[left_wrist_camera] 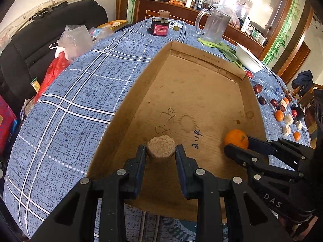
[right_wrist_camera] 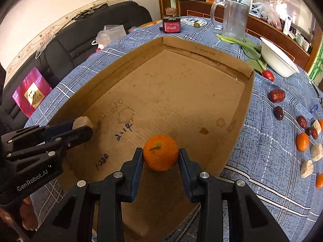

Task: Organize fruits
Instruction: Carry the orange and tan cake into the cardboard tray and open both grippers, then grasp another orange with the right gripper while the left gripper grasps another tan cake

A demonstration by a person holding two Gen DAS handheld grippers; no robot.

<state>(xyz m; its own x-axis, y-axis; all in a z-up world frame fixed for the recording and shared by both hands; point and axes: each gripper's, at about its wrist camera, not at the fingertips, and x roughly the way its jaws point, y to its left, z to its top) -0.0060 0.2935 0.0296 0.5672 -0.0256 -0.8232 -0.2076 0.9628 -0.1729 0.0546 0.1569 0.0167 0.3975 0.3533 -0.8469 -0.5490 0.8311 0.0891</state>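
Observation:
A shallow cardboard tray [left_wrist_camera: 191, 92] lies on the blue checked tablecloth. My left gripper [left_wrist_camera: 160, 151] is shut on a beige hexagonal block [left_wrist_camera: 160, 146], low over the tray's near left part. My right gripper [right_wrist_camera: 160, 158] is shut on a round orange [right_wrist_camera: 160, 152] with its stem facing up, low over the tray's near right part. In the left wrist view the orange [left_wrist_camera: 236, 139] sits between the right gripper's fingers [left_wrist_camera: 238, 153]. In the right wrist view the block [right_wrist_camera: 82, 122] shows in the left gripper [right_wrist_camera: 80, 128]. Whether either thing touches the tray floor I cannot tell.
Right of the tray lie loose red dates [right_wrist_camera: 277, 95], small oranges [right_wrist_camera: 302, 141], beige blocks [right_wrist_camera: 306, 168] and a red tomato [right_wrist_camera: 268, 75]. Behind stand a white bowl [right_wrist_camera: 278, 60], leafy greens [right_wrist_camera: 248, 48], a glass jug [right_wrist_camera: 234, 20] and a red jar [right_wrist_camera: 171, 25]. Plastic bags [left_wrist_camera: 74, 38] and a black sofa are at the left.

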